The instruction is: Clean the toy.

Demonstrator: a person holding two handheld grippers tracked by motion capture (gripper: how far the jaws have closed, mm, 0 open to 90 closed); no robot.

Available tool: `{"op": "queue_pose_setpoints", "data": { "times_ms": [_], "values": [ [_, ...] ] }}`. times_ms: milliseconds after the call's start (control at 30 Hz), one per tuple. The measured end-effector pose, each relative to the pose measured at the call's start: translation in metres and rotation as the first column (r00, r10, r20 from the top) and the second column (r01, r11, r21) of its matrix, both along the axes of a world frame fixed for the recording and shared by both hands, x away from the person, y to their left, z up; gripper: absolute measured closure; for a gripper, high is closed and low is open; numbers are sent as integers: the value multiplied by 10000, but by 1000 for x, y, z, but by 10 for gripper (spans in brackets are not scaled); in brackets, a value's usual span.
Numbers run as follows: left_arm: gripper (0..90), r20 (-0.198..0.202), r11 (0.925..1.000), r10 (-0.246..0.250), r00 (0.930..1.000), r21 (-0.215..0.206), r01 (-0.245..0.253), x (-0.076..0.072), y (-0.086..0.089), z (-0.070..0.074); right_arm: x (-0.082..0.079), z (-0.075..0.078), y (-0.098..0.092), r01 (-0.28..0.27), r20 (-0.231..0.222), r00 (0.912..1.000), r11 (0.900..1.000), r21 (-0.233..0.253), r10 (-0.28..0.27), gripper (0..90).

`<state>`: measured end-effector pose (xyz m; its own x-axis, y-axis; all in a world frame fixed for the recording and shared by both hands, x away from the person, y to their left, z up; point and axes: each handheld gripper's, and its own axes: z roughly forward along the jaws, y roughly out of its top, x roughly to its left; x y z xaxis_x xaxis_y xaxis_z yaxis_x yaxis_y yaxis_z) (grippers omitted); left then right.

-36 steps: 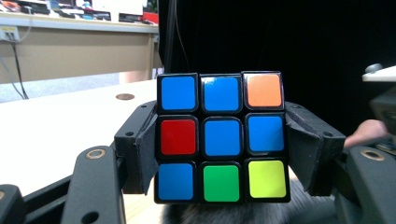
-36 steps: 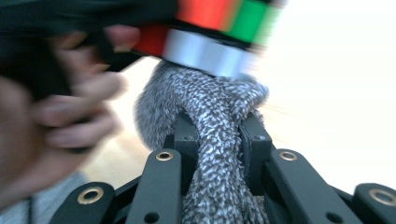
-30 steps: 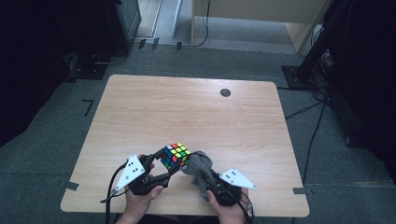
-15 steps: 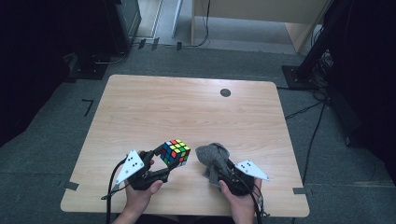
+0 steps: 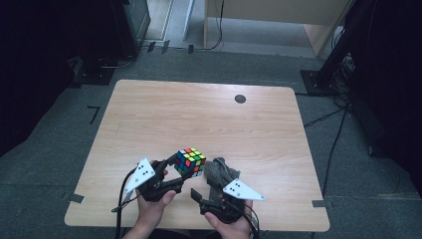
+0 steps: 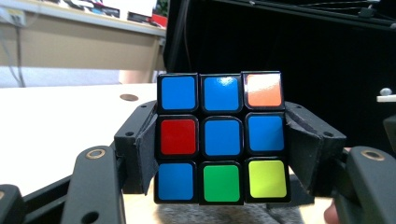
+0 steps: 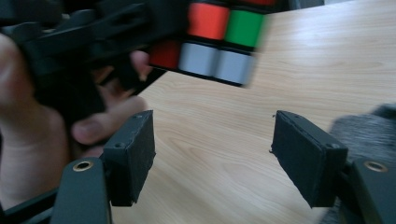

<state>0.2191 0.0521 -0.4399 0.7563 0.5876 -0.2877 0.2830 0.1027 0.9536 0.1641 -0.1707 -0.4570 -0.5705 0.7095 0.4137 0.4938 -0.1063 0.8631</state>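
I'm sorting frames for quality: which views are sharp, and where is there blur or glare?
Left gripper view: the puzzle cube is sharp, with glare on its orange sticker. Right gripper view: the cube is motion-blurred, the grey cloth soft at the edge. High view: evenly lit table, dark surroundings.

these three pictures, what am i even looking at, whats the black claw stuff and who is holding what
A person sits at a wooden table and holds a hand tool in each hand. Each tool is a gripper with two black fingers that squeeze together.

The high view looks down from above. The other two come from small cameras riding on the grippers, looking along their fingers.

The left gripper is shut on a puzzle cube with coloured squares; in its own view the padded fingers press the cube's two sides. The cube looks lifted off the table.

The right gripper is open, with bare wood between its fingers. Beside it a crumpled grey cloth lies on the table. A small dark round spot sits near the far edge.
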Motion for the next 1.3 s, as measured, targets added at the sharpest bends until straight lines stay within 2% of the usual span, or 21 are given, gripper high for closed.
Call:
{"op": "queue_pose_setpoints", "data": {
  "times_ms": [133,300,433,633,800,933,1067,1200,1300],
  "values": [
    [343,-175,9998,-221,9996,-27,220,-4,-7,-1,-4,2,11,471,135,9988,9989,54,-472,285],
    [343,-293,9990,-454,9985,-29,454,-8,-14,-2,-5,0,12,1011,162,9948,9948,-130,-1009,291],
    [343,-316,9988,-482,9983,-127,478,-10,-17,-3,-4,1,5,1782,223,9838,9840,-72,-1780,276],
    [342,-266,9988,-475,9985,83,477,-13,-22,-7,-6,1,9,1611,311,9864,9869,76,-1613,273],
    [342,-368,9976,-686,9970,-14,686,-14,-24,-8,-5,-1,8,1782,220,9837,9838,180,-1785,291],
    [342,-387,9970,-779,9962,4,780,-16,-26,-9,-5,-2,7,1870,342,9816,9821,245,-1877,296],
    [339,-511,9966,-817,9953,-150,810,-14,-25,-10,-6,-4,8,2020,592,9777,9794,-26,-2015,333],
    [333,-607,9952,-976,9934,-179,966,-11,-24,-11,-6,-5,7,1998,722,9776,9796,-204,-1979,336],
    [314,-716,9923,-1171,9905,-494,1137,-8,-21,-10,-5,-5,6,1957,907,9775,9792,-533,-1904,338]
  ]
}}
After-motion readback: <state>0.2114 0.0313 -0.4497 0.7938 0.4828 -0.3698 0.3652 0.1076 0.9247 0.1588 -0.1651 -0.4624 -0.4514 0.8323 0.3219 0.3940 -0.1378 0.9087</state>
